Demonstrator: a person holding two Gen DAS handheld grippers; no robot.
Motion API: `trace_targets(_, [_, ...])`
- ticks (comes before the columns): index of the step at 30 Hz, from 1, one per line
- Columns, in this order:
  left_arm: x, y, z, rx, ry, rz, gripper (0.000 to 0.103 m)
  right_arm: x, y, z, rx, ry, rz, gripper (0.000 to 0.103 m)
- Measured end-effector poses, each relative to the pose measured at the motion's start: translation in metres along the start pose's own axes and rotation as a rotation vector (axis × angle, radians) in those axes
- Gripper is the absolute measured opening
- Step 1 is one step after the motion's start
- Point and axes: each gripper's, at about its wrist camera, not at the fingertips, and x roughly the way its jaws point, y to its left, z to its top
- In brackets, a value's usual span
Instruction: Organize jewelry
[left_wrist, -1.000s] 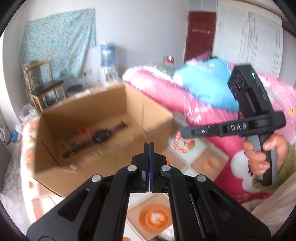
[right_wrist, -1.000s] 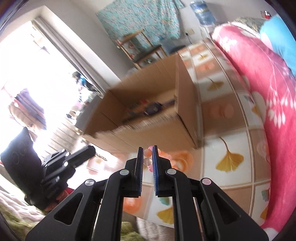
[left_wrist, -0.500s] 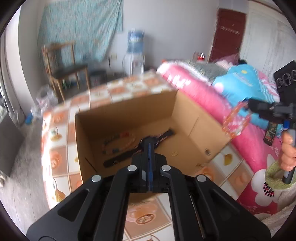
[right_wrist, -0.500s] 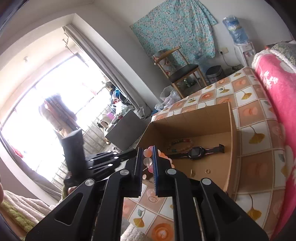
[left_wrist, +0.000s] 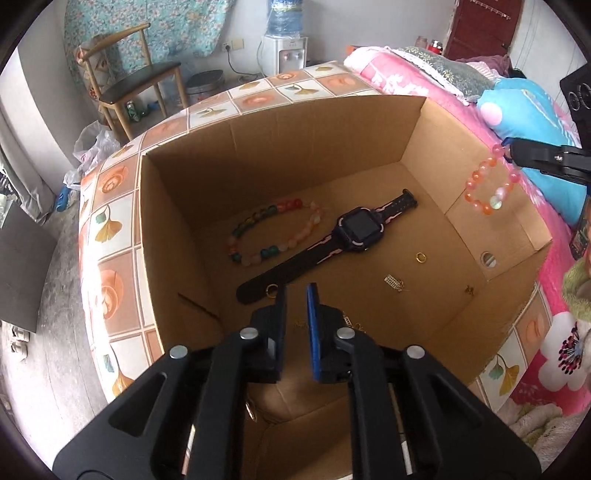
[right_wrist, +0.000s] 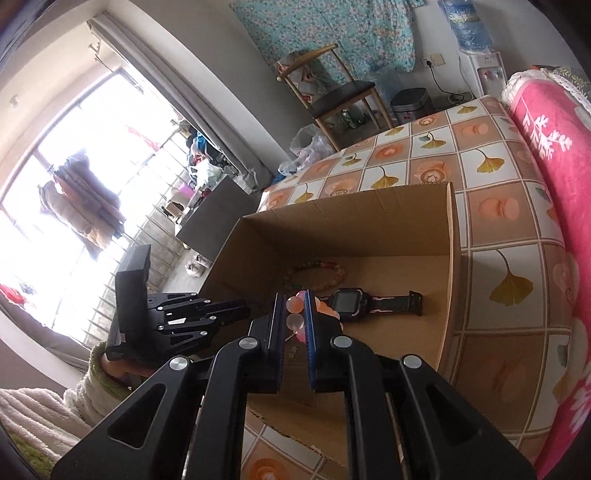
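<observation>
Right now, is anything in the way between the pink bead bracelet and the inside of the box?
Nothing visible blocks it. The pink bead bracelet hangs from the right gripper over the cardboard box's open top. Bare floor shows near the watch.

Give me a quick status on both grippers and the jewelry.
Left hand-held gripper opening, empty, over the cardboard box. Right hand-held gripper shut on the pink bead bracelet, above the box's rim. Nothing in the way.

Pink bead bracelet (left_wrist: 490, 183) dangles above the box's (left_wrist: 495, 236) watch (left_wrist: 360, 230).
</observation>
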Motion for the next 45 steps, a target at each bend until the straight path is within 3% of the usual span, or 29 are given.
trace_targets(6, [-0.011, 0.001, -0.001, -0.019, -0.033, 0.005, 0.02, 0.007, 0.001, 0.008, -0.038, 0.046, -0.054, 0.01])
trace_targets(12, [-0.044, 0.001, -0.011, -0.07, -0.147, 0.017, 0.036, 0.028, -0.002, 0.012, -0.056, 0.16, -0.11, 0.01])
trace_targets(17, [-0.062, -0.004, -0.025, -0.106, -0.19, 0.022, 0.045, 0.032, 0.003, 0.008, -0.119, 0.214, -0.268, 0.01])
trace_targets(20, [-0.069, -0.006, -0.033, -0.119, -0.207, 0.028, 0.048, 0.023, 0.01, 0.003, -0.155, 0.195, -0.332, 0.01])
trace_targets(27, [-0.081, -0.011, -0.05, -0.142, -0.231, 0.026, 0.054, 0.0, 0.015, -0.005, -0.146, 0.148, -0.366, 0.01])
trace_targets(36, [-0.103, -0.024, -0.07, -0.149, -0.289, 0.024, 0.067, -0.044, 0.045, -0.021, -0.128, 0.003, -0.337, 0.012])
trace_targets(37, [-0.104, -0.026, -0.072, -0.15, -0.291, 0.028, 0.073, -0.049, 0.05, -0.025, -0.116, -0.018, -0.318, 0.014])
trace_targets(39, [-0.107, -0.028, -0.077, -0.162, -0.301, 0.036, 0.081, -0.054, 0.058, -0.032, -0.098, -0.051, -0.301, 0.039])
trace_targets(40, [-0.108, -0.03, -0.078, -0.171, -0.307, 0.04, 0.085, -0.056, 0.064, -0.037, -0.094, -0.067, -0.295, 0.046])
trace_targets(45, [-0.113, -0.03, -0.082, -0.231, -0.325, 0.103, 0.092, -0.057, 0.095, -0.065, -0.101, -0.146, -0.317, 0.076])
